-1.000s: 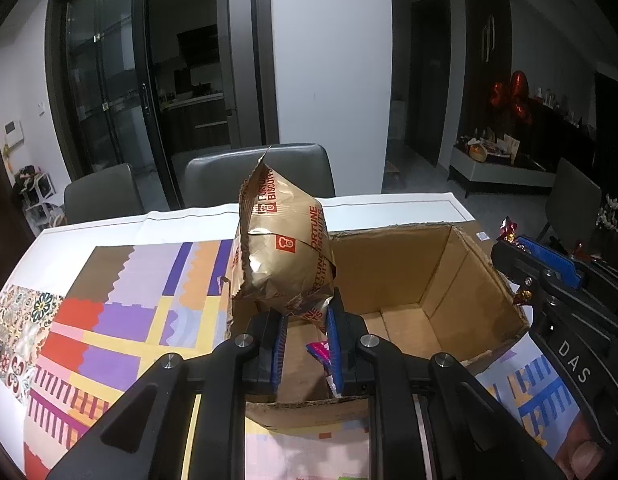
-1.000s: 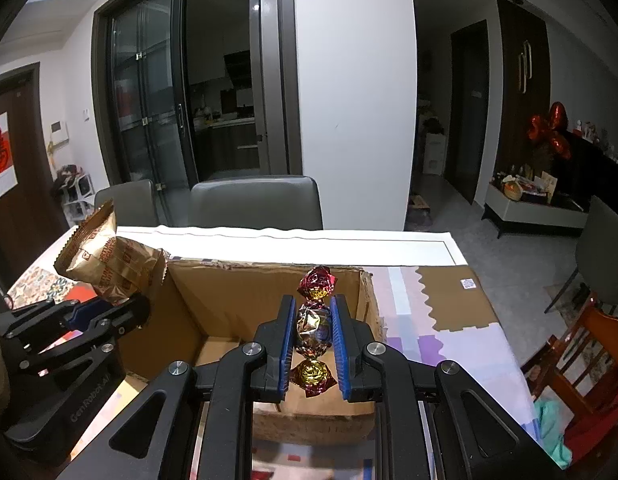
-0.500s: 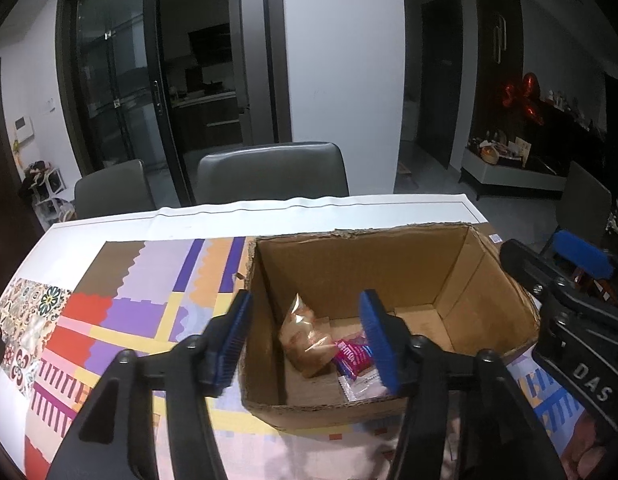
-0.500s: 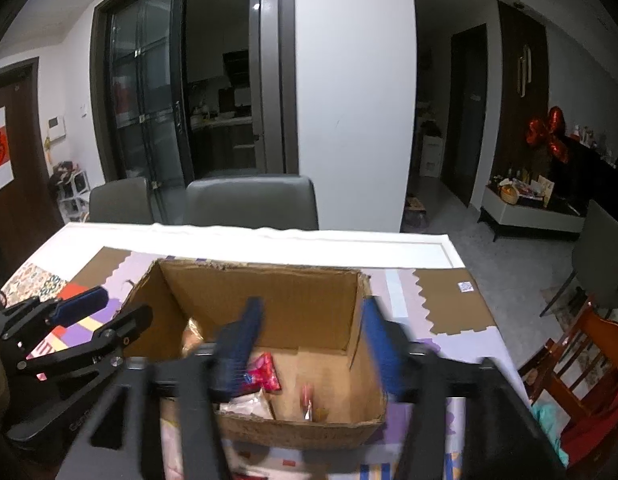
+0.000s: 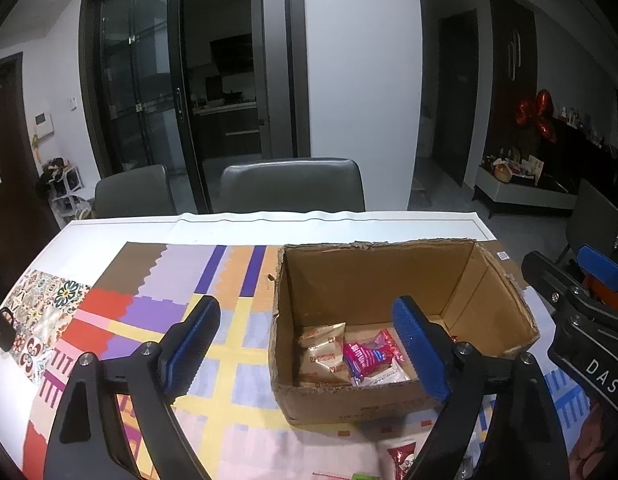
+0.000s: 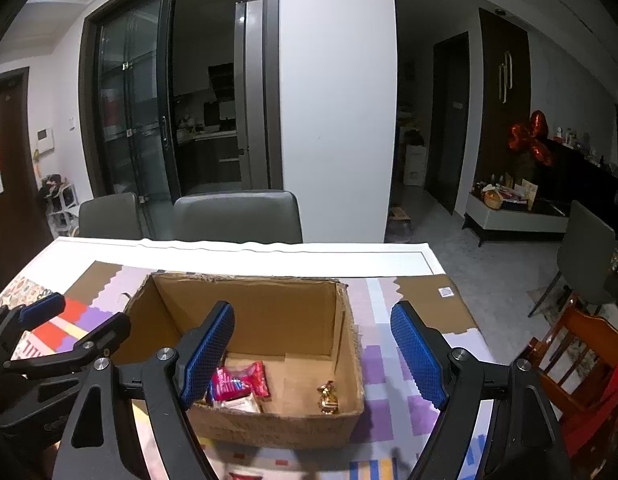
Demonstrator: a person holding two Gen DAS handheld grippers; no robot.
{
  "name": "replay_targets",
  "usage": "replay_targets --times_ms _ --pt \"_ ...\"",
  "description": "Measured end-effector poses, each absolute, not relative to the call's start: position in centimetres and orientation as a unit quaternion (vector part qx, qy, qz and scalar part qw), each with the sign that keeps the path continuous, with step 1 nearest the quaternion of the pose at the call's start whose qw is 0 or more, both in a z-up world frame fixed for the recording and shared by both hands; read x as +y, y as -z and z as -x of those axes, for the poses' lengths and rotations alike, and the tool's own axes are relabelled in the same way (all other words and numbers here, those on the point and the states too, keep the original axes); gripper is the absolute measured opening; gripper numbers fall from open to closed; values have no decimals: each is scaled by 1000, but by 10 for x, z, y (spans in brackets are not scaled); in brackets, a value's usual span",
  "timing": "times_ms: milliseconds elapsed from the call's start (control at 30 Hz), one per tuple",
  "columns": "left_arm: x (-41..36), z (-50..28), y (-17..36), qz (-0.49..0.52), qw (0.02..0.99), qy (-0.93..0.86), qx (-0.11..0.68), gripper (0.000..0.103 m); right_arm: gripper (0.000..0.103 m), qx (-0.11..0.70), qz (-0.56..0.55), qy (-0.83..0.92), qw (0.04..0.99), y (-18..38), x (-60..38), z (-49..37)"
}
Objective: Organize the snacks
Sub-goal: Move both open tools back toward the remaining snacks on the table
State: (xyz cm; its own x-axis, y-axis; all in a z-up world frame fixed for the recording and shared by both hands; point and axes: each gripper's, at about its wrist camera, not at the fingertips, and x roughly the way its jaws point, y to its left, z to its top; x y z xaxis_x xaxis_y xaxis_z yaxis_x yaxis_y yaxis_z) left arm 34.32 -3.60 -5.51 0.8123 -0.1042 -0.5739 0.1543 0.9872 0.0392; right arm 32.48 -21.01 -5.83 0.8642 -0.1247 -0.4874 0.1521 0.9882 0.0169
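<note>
Both snacks have dropped since the earlier frames: my grippers' jaws have just been opening, and nothing sits between them now.

Left wrist view: the left gripper, blue-padded and black-armed, stands released at lower centre, straddling the near left corner of the open brown cardboard box. On the box floor, lower centre, the gold foil biscuit packet lies flat, touching the pink-and-white wrapped candy to its right. A red-and-white snack packet waits on the colourful patchwork tablecloth at the bottom edge, just in front of the box.

Right wrist view: the right gripper hangs released over the box's right half at lower centre. The small gold-and-red foil candy rests on the floor near the front right corner, apart from the pink candy at lower left.

With both drops apparently done, I judge the step in hand is clearing the box and fetching the next snack. To do it well, I would lift the jaws clear of the cardboard rim before swinging away, then come down on the remaining packet's middle.
</note>
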Motion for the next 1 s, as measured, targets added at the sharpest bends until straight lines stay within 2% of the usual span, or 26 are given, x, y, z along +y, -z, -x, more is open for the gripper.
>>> replay_targets --times_ms 133,1000 --pt "-37 -335 51 -45 952 70 294 90 86 247 -29 75 966 54 -211 -315" --pt "-37 -275 18 -51 962 78 256 91 86 217 -33 97 971 21 -215 -249"
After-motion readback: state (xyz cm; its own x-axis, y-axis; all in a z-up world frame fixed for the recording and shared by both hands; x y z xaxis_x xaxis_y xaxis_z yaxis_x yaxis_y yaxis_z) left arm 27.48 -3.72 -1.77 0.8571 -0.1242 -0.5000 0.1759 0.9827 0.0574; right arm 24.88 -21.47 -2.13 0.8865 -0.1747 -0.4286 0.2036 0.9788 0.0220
